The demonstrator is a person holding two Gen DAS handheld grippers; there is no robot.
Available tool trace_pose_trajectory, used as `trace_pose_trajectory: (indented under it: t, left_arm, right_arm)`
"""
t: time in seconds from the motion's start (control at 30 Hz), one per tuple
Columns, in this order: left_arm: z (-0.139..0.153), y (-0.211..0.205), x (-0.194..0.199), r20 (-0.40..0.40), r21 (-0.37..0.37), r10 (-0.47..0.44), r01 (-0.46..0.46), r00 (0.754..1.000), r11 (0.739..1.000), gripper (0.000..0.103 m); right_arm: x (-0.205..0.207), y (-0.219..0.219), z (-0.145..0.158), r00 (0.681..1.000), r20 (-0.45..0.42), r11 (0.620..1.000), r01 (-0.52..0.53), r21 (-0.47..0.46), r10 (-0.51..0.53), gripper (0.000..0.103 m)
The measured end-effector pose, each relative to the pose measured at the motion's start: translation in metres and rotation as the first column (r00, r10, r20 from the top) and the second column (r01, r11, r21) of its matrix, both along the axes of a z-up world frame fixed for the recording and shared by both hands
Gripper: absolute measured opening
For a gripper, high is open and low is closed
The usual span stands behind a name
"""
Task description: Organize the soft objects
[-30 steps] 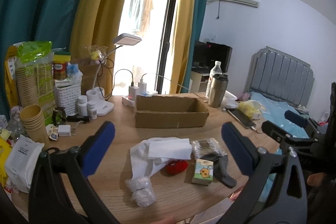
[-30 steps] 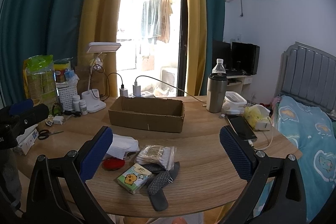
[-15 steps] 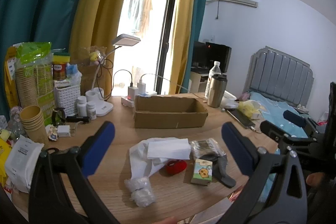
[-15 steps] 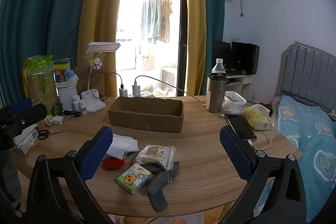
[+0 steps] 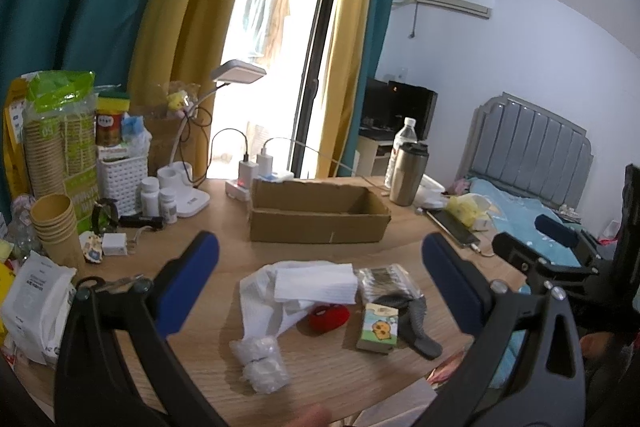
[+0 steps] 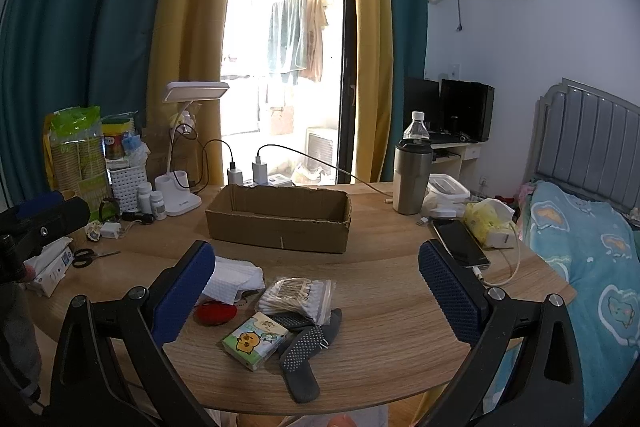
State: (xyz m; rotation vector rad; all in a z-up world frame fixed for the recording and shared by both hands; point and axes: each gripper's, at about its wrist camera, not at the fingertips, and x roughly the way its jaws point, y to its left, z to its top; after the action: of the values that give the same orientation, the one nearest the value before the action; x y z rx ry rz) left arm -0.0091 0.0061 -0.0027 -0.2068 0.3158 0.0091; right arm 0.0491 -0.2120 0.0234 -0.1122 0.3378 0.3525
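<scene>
**Both grippers wait above the pile of soft things**

While both grippers hang above the near edge of the round wooden table (image 6: 400, 311), nothing is grasped: the left gripper (image 5: 320, 263) has its blue pads spread wide and empty, and the right gripper (image 6: 316, 269) is spread in the same way.

The soft things lie in a loose group at the front of the table. There is a white cloth (image 5: 308, 285), folded and partly draped over itself, a red soft piece (image 5: 329, 317) just beside its lower edge, a clear bag of cotton swabs (image 6: 298, 297), a small tissue pack (image 6: 256, 339) with a yellow cartoon animal, a dark dotted sock (image 6: 306, 351), and a crumpled clear wrap (image 5: 260, 363) nearest to the left camera. Behind the group, toward the window, stands an open cardboard box (image 6: 280, 217), which looks empty from here.

I judge that the sorting is not yet begun and that the box is the likely place for these things. In the left view the cloth lies straight ahead between the pads, with its long side running across the view, left to right. In the right view the cloth is off to the left, partly behind the left pad, while the swab bag and the sock lie ahead. So the left gripper seems better placed for the cloth, and the right one for the sock, whose long axis runs nearly toward the camera.
</scene>
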Motion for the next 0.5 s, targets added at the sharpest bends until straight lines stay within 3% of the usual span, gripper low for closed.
trace_pose_trajectory:
  t: [0.5]
  left_arm:
    - [0.0013,0.0006,0.0026,0.001,0.007,0.000,0.000,1.000,1.000,0.102]
  right_arm:
    - [0.0002,0.0009,-0.0005,1.000,0.000,1.000,0.001,0.000,-0.001,0.103]
